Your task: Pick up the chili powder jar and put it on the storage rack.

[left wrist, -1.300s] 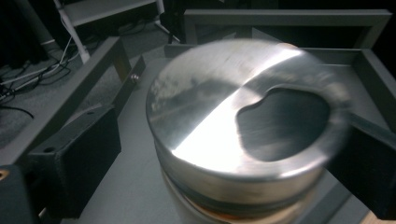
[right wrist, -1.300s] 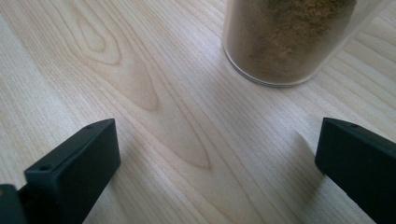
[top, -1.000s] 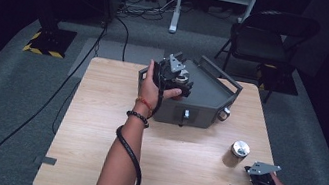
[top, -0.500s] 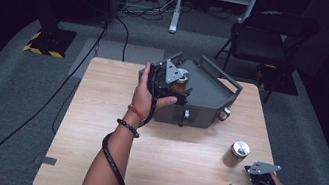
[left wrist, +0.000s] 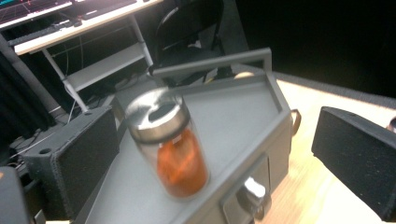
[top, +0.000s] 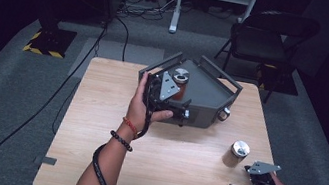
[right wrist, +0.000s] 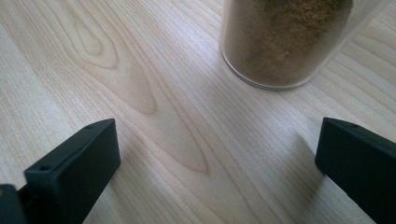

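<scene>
The right hand-held gripper (right wrist: 217, 154) lies spread and empty on the bench (top: 98, 112); the brown spice jar (right wrist: 285, 39) stands upright just ahead, nearer than the left hand-held gripper (left wrist: 205, 154), spread around the orange jar (left wrist: 175, 156) in the grey tray (left wrist: 243, 107)

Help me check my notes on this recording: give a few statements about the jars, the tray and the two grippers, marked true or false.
1. The jar of orange spice stands on the grey tray. True.
2. The left gripper is clamped shut on that jar. False: its jaws stand wide apart on either side of the jar, not touching it.
3. The jar of brown spice stands on the wooden table, outside the tray. True.
4. The right gripper holds the brown jar off the table. False: its jaws are open and the jar stands on the table just ahead of them.
5. Both jars lie on their sides. False: both stand upright.
</scene>
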### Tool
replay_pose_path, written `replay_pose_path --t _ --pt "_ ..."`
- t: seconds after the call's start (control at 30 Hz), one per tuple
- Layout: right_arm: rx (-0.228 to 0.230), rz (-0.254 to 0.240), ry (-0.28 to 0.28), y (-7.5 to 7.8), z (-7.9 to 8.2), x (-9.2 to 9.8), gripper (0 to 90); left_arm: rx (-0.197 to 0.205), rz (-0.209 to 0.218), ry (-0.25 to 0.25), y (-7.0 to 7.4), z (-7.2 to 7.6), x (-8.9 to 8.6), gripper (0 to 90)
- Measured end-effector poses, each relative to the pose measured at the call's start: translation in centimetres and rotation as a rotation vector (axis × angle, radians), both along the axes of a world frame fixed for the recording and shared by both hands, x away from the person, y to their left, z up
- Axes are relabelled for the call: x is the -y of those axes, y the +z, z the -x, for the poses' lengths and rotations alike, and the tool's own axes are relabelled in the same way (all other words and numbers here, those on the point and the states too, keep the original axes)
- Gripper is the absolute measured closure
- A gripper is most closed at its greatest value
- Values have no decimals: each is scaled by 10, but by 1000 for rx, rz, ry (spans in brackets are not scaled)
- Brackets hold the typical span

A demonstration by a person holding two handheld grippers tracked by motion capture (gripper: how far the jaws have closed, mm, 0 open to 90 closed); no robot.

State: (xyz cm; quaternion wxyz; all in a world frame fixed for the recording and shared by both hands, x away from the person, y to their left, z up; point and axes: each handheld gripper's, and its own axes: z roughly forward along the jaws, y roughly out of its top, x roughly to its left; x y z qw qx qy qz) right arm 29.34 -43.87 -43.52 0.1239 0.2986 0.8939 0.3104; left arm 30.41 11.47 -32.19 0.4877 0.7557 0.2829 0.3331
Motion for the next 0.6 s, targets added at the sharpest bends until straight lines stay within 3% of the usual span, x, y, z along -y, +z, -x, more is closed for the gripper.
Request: replay_pose_path --t 0.07,0.3,0.6 --pt "1 0 -4 0 0 0 0 -11 -19 -6 -2 3 -1 6" --pt "2 -1 -5 0 0 0 0 -32 0 -10 -21 16 -8 6" --pt "2 -1 -6 0 0 0 0 -67 -31 -28 -45 28 -9 7"
